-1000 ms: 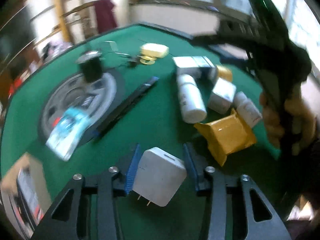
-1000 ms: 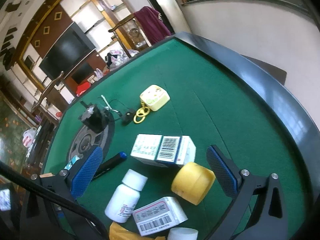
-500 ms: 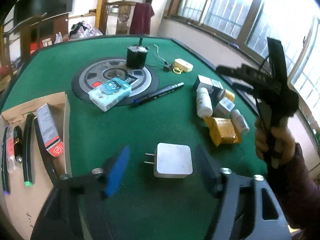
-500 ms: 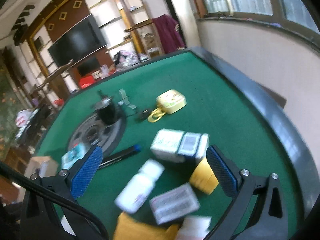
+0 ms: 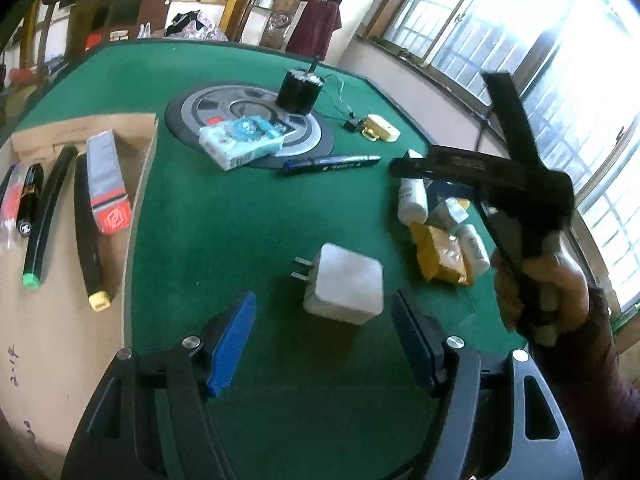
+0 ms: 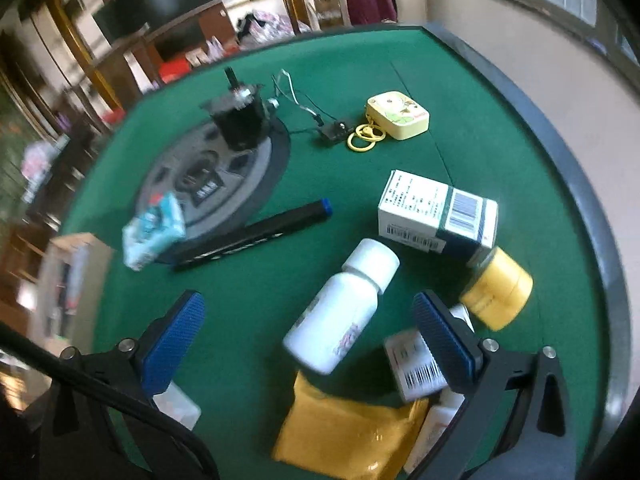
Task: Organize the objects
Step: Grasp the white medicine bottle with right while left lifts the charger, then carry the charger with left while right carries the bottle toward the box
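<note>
1. The left gripper [image 5: 322, 334] hangs over the green felt table [image 5: 224, 216] with its jaws apart. The white plug-in charger [image 5: 344, 284] lies on the felt between and just ahead of the blue pads, touching neither, its two prongs pointing toward 9 o'clock.
2. The right gripper [image 6: 308, 332] has its jaws wide and closing. A white pill bottle [image 6: 344, 304] lies on its side between them, cap toward 1 o'clock, with no pad pressing on it.
3. Around the bottle in the right wrist view: a white-and-green medicine box [image 6: 438, 216] at 1 o'clock, a yellow jar [image 6: 498, 290] at 3 o'clock, a yellow padded pouch [image 6: 344, 436] at 6 o'clock, and a small barcoded box [image 6: 412, 364] partly behind the right pad.
4. A black marker with a blue end [image 6: 252, 236] lies at 10 o'clock from the bottle, beside a tissue pack [image 6: 154, 230] that rests on the grey round disc [image 6: 208, 176].
5. At 9 o'clock in the left wrist view, a cardboard tray [image 5: 60, 320] holds pens and a grey-and-red box [image 5: 108, 186].
6. A person's hand [image 5: 544, 284] grips the right tool's handle at 3 o'clock there.
</note>
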Motion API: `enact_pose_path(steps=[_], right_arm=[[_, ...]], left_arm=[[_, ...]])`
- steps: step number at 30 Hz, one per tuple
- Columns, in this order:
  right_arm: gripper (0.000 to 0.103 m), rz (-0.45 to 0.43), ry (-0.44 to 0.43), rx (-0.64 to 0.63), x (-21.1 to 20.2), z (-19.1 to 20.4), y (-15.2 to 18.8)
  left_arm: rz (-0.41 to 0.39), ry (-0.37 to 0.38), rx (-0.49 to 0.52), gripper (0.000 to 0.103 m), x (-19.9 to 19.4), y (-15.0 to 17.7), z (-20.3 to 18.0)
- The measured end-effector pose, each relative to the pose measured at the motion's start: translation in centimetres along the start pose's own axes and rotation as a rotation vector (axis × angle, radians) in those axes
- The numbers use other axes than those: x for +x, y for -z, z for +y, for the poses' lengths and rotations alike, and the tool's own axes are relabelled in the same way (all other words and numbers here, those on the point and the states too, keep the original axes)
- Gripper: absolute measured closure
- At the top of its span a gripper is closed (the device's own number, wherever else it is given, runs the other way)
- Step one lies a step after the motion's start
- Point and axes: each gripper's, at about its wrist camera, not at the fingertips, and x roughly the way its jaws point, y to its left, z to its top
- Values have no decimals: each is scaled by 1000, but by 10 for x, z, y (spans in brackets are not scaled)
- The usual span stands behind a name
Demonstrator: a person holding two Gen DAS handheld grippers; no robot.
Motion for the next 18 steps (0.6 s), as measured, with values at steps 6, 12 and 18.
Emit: enact_pose_path(steps=[6, 12, 18], right_arm=[[72, 41, 47, -58, 21, 11, 8], [72, 34, -26, -78, 10, 12, 27], [71, 20, -60, -97, 6, 16, 37]], left_arm=[[1, -12, 38, 39, -1, 5, -5], [31, -57, 82, 39, 18, 0, -25], [42, -129, 151, 37, 54, -8, -50]])
